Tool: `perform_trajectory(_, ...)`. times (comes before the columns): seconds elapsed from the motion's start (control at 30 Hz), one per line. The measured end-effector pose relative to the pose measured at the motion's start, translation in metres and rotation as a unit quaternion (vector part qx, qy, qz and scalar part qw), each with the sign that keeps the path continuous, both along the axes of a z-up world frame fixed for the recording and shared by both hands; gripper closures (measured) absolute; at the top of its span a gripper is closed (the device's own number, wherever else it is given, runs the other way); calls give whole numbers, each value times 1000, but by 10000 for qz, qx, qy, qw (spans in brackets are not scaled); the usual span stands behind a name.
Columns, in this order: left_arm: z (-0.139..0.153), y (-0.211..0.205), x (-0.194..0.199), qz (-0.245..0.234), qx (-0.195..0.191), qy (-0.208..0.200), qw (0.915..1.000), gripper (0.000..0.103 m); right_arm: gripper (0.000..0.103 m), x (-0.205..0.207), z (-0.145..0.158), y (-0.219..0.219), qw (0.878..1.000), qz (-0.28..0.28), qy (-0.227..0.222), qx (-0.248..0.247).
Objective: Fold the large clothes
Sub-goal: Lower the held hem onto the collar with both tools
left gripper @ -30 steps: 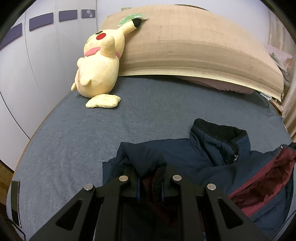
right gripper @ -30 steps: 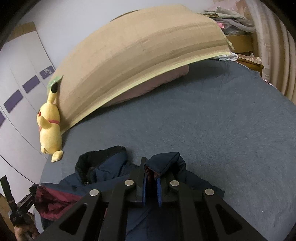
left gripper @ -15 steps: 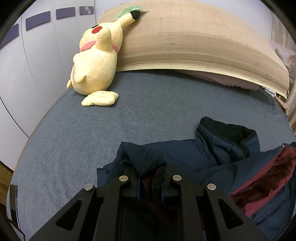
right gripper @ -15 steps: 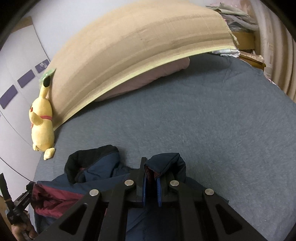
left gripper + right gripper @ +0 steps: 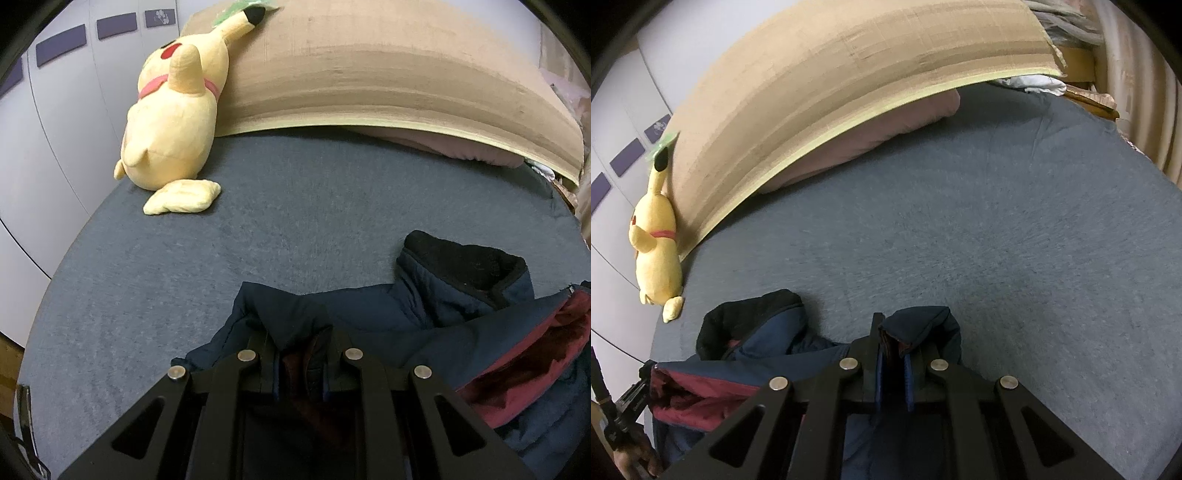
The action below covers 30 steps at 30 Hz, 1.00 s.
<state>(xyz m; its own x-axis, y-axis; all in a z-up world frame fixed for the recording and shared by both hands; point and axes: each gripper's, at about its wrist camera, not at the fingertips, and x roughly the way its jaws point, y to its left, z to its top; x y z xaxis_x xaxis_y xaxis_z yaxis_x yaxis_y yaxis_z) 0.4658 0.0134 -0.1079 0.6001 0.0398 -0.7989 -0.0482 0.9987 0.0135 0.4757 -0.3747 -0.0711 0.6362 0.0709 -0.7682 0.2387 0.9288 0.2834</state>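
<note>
A navy padded jacket [image 5: 424, 317] with a black fleece collar [image 5: 465, 258] and dark red lining [image 5: 532, 347] lies on the grey-blue bed [image 5: 258, 229]. My left gripper [image 5: 299, 354] is shut on a bunched navy fold of the jacket, which drapes over its fingertips. In the right wrist view the jacket [image 5: 768, 332] spreads to the lower left, and my right gripper [image 5: 895, 350] is shut on another navy fold with red lining showing between the pads. The other gripper and a hand [image 5: 628, 450] show at the lower left edge.
A yellow plush toy [image 5: 173, 110] leans at the head of the bed against a tan padded headboard [image 5: 369, 74]. A pink pillow [image 5: 871, 140] lies under the headboard's edge. A white wall with purple panels is on the left; clutter [image 5: 1067, 22] and a curtain on the right.
Both grippers have moved forward toward the headboard and lower over the bed, carrying the jacket folds; the plush toy and headboard appear larger and nearer.
</note>
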Motion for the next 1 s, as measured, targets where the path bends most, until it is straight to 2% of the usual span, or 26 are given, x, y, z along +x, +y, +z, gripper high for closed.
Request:
perform_trajectory(0.6,-26,5,25,123,-207,387,9990,85,94,32,-32,7,9985,98,529,-53)
perform_trajectory(0.83,-28,11,27,274,-378,446,9979,85,94,36,-32,8,9985,99,526,-68)
perform_trajectory(1.0,-30,2,29,367,-136,512,9979,81,89,34,-36,-2,9979,-31,540,363)
